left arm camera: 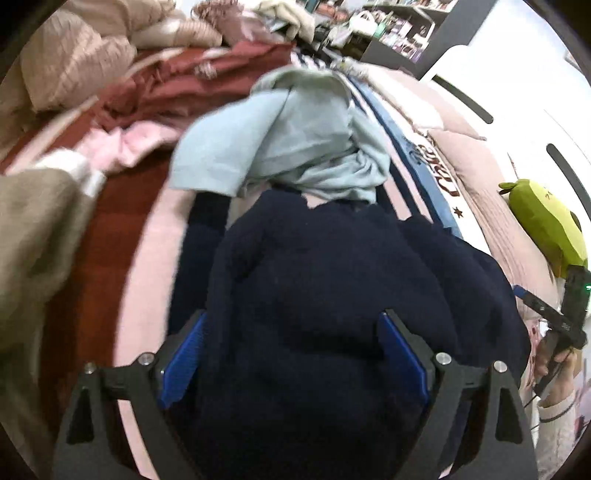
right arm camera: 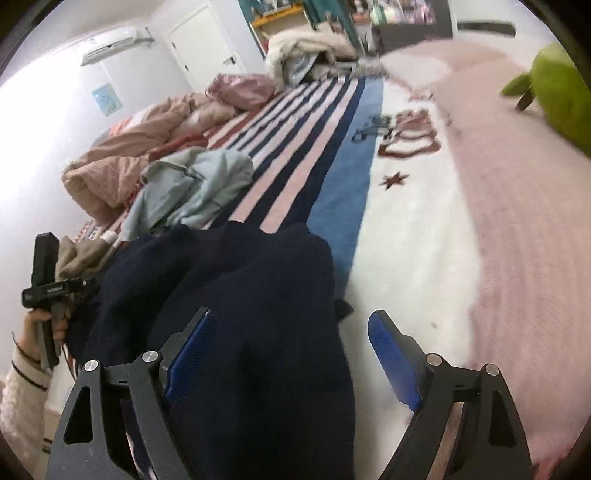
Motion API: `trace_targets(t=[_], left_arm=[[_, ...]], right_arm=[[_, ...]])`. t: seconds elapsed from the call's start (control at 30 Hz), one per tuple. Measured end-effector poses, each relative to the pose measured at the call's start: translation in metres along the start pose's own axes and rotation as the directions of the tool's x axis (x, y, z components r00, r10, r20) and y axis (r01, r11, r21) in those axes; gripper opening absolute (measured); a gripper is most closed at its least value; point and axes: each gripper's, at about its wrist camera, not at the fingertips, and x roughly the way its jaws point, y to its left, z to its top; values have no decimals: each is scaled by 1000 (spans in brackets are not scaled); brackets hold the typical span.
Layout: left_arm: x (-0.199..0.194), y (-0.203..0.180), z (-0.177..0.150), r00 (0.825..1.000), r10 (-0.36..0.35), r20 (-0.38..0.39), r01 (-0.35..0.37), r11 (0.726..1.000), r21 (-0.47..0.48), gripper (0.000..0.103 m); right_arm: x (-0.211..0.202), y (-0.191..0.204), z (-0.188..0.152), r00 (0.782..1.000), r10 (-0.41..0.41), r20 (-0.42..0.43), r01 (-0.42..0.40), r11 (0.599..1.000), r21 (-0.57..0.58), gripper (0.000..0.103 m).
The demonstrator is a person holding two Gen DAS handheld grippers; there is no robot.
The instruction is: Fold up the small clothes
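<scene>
A dark blue garment lies bunched on the striped bed, near a light blue top. The left claw and right claw both stand wide open above it, gripping nothing.

White walls, a white door, an air conditioner and cluttered shelves.

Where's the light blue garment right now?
The light blue garment lies crumpled on the striped bedcover, just beyond the navy garment; in the right wrist view it sits left of centre, beside the pink quilt.
</scene>
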Motion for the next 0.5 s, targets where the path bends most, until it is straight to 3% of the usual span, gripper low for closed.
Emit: trace_targets(t=[0.07,0.1,0.17,0.2,0.23,0.27,0.3,0.37,0.5], left_arm=[[8,2,2,1000,-13,-15,13,1000,-14,84],[11,3,3,1000,-20,-18,19,1000,-18,81],[17,2,3,999,-30,-29,30,999,-12,67],[19,1,2,999,-28,-30,28,1000,-3,63],[19,0,2,999,-29,-27,29,1000,5,54],[18,-2,1,999,-29,-20,29,999,16,40],[17,-5,0,1000,-20,-8,20,999,35,34],[11,-10,-2,1000,16,26,-18,997,75,18],[2,-8,-9,995,80,61,-86,990,111,13]], right_arm=[[15,-8,6,998,52,-26,-51,998,32,81],[22,-9,8,995,93,-42,-92,995,41,75],[30,-6,8,988,137,-71,-136,990,29,59],[33,0,6,990,119,-80,-119,993,8,47],[34,4,5,993,88,-80,-89,996,-16,26],[34,10,3,996,62,-72,-65,997,-41,19],[33,13,2,997,48,-55,-51,997,-55,13],[26,20,-1,1000,8,-20,-10,997,-76,10],[14,21,-7,995,-102,18,103,992,-77,9]])
